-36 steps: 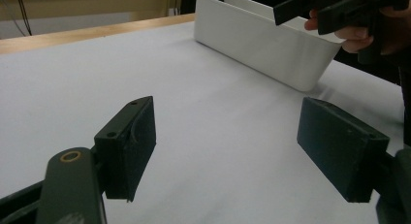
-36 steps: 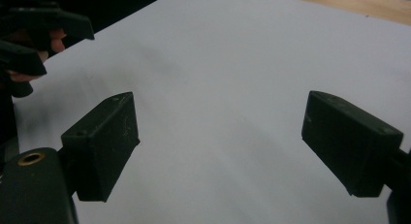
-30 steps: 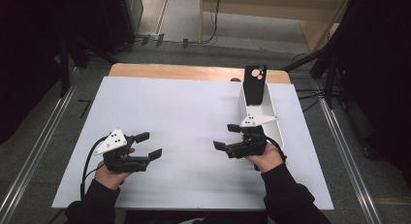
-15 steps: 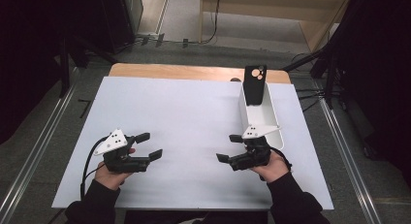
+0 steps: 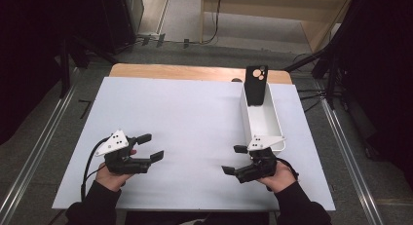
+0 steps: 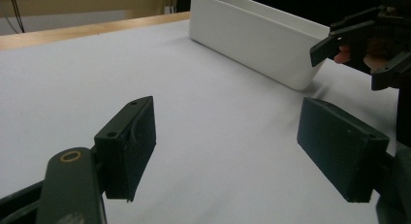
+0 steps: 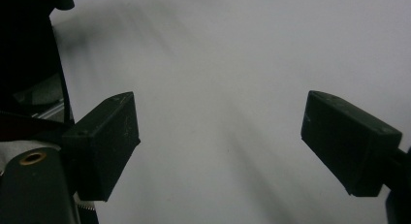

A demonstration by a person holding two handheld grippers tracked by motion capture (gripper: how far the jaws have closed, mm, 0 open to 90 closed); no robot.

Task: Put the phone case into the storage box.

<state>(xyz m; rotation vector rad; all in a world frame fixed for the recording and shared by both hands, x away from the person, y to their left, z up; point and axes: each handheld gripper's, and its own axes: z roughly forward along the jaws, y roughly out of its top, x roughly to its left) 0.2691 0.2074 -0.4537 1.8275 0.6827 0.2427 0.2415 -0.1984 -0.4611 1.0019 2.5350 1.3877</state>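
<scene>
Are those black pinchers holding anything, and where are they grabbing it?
Nothing. The left gripper and right gripper are both open and empty above the white table.

Left claw [image 5: 151,146] and right claw [image 5: 234,159] gape (nothing held), facing inward.

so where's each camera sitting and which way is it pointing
High view: above the person's side, looking forward and down on the white table top; forearms, left gripper and right gripper show, both open.
Left gripper view: rides low on the left gripper, looking across the table at the long white plastic bin; its own black jaws show.
Right gripper view: rides on the right gripper, looking down at bare table; own jaws show.
Shared: high and left gripper views both show the bin and right gripper.
</scene>
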